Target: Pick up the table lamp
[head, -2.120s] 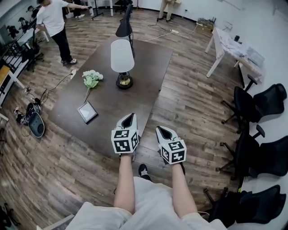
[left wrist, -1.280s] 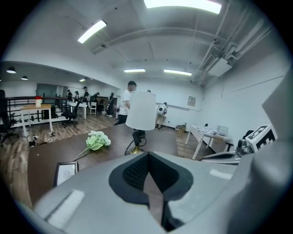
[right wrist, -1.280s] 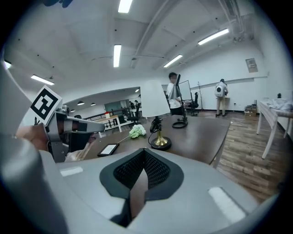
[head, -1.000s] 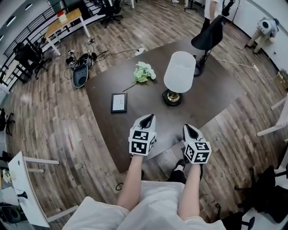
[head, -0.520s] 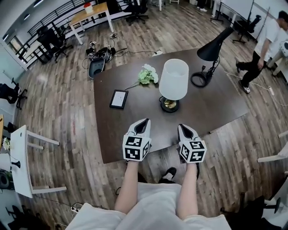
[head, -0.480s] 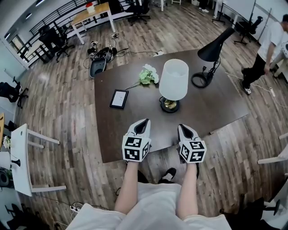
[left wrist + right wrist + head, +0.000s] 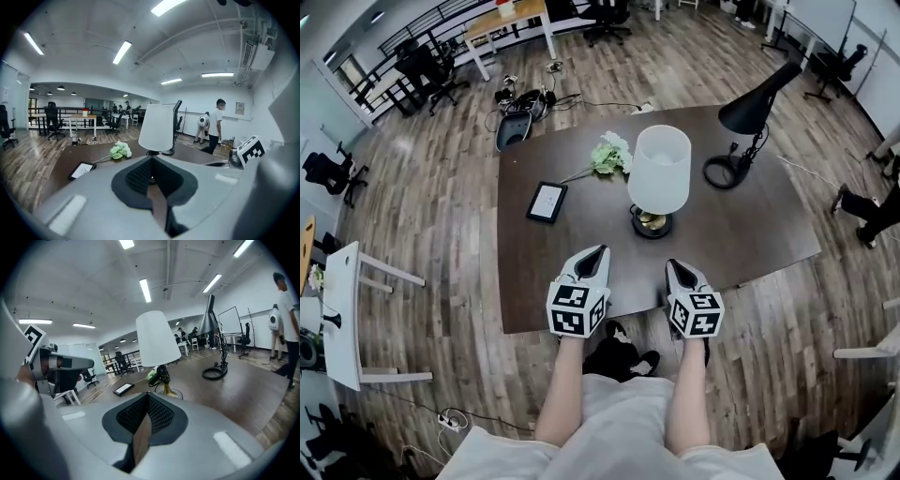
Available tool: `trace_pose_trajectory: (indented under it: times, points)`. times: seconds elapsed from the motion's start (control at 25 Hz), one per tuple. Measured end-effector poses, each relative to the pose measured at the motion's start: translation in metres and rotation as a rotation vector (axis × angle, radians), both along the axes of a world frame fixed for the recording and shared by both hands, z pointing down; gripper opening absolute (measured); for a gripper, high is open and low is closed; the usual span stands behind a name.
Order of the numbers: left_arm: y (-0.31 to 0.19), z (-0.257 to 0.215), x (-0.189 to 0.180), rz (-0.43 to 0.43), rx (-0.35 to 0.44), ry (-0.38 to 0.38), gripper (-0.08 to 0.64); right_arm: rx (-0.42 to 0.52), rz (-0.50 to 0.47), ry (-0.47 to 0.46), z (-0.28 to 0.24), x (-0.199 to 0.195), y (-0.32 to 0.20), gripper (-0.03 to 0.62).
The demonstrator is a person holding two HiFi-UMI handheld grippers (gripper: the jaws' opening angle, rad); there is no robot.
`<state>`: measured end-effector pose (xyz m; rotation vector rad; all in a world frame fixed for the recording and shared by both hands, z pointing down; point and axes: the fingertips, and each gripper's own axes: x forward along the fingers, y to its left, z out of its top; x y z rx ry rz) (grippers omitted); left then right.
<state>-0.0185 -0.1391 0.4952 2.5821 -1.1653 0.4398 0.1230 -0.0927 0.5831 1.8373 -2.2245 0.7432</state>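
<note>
The table lamp (image 7: 659, 171) has a white shade and a brass base (image 7: 651, 222), and it stands upright in the middle of the dark table (image 7: 741, 234). Both grippers hover over the table's near edge, short of the lamp and apart from it. My left gripper (image 7: 597, 252) is shut and holds nothing. My right gripper (image 7: 672, 267) is also shut and holds nothing. In the left gripper view the lamp (image 7: 157, 126) stands straight ahead beyond my left gripper (image 7: 151, 164). In the right gripper view the lamp (image 7: 157, 338) rises just ahead of my right gripper (image 7: 146, 398).
A black desk lamp (image 7: 753, 108) stands at the table's far right. A bunch of pale flowers (image 7: 607, 155) and a flat tablet (image 7: 547, 201) lie left of the table lamp. A white table (image 7: 356, 319) stands at left; a person's leg (image 7: 872, 211) is at right.
The view has swung round the table so the lamp now lies straight ahead. Both grippers stayed shut and side by side at the near edge. The person at right has walked off.
</note>
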Motion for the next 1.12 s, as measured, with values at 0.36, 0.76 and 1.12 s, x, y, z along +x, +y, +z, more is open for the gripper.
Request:
trace_pose_trajectory:
  times: [0.36,0.76,1.12]
  points:
    - [-0.060,-0.012,0.054,0.033,-0.010,0.084,0.000,-0.015,-0.032,0.060,-0.003,0.024,-0.047,0.026]
    - [-0.098,-0.013,0.094,0.141,-0.020,0.086,0.000,-0.084,-0.016,0.086,0.039,0.039,-0.098,0.026]
    - [-0.099,-0.013,0.113,0.187,-0.023,0.065,0.000,-0.109,-0.005,0.166,0.081,0.047,-0.118,0.077]
